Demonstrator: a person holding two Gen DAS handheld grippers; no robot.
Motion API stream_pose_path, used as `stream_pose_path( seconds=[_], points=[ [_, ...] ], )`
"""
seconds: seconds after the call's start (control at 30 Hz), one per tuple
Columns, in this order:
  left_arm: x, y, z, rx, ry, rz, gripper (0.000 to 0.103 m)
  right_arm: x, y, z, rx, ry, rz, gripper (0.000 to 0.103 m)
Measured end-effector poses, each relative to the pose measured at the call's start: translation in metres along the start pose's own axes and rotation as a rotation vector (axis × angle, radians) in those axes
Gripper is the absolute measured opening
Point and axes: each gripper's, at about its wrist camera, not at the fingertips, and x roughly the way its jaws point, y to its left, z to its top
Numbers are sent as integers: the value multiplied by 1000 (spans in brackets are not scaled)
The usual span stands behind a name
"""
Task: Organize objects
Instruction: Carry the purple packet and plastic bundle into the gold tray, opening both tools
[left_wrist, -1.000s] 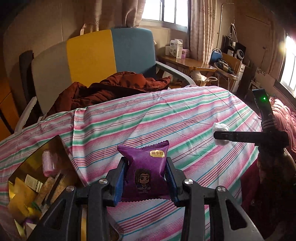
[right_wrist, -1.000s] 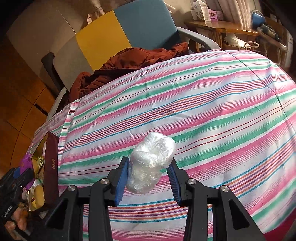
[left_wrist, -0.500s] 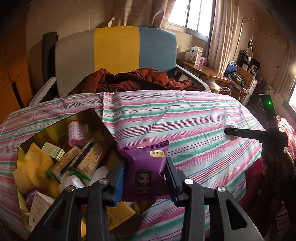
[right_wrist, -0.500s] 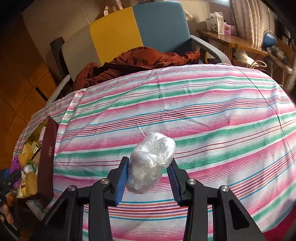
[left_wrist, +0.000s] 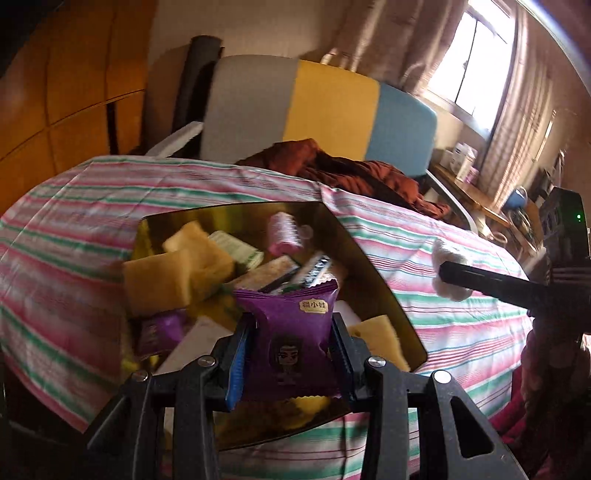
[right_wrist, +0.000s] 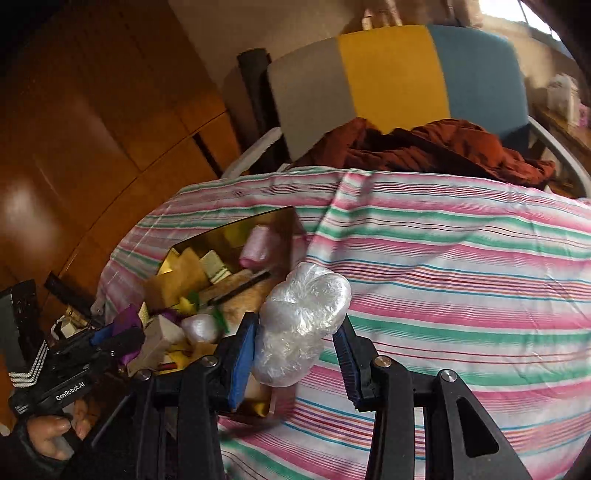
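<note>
My left gripper (left_wrist: 290, 350) is shut on a purple snack packet (left_wrist: 291, 332) and holds it over the near part of a gold-lined box (left_wrist: 369, 258) filled with several snacks. My right gripper (right_wrist: 295, 350) is shut on a clear plastic-wrapped bundle (right_wrist: 301, 321) just right of the same box (right_wrist: 284, 218). The right gripper also shows in the left wrist view (left_wrist: 454, 277), to the right of the box. The left gripper shows at the lower left of the right wrist view (right_wrist: 114, 339).
The box sits on a table with a pink, green and white striped cloth (right_wrist: 461, 277). Behind it stands a grey, yellow and blue chair (left_wrist: 325, 110) with a rust-red jacket (right_wrist: 443, 147). Wooden panelling (right_wrist: 92, 129) is at the left.
Both grippers have swung left toward the box, each still holding its item. The left gripper with the purple packet is now over the box; the right gripper has come up beside it.
</note>
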Motion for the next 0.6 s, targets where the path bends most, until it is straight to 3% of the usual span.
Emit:
stream_pose_path(
  seconds=[0.13,0.3,0.6],
  points=[
    [-8,28,-4,-59,-13,18,40,33,38,7,-51,36,54,42],
    [-9,46,-4,-97,-23,29,40,70,63,17,-87,83,59,42],
    [12,37,16,-66,-25,22,40,114,76,44,-47,109,80,45]
  ],
)
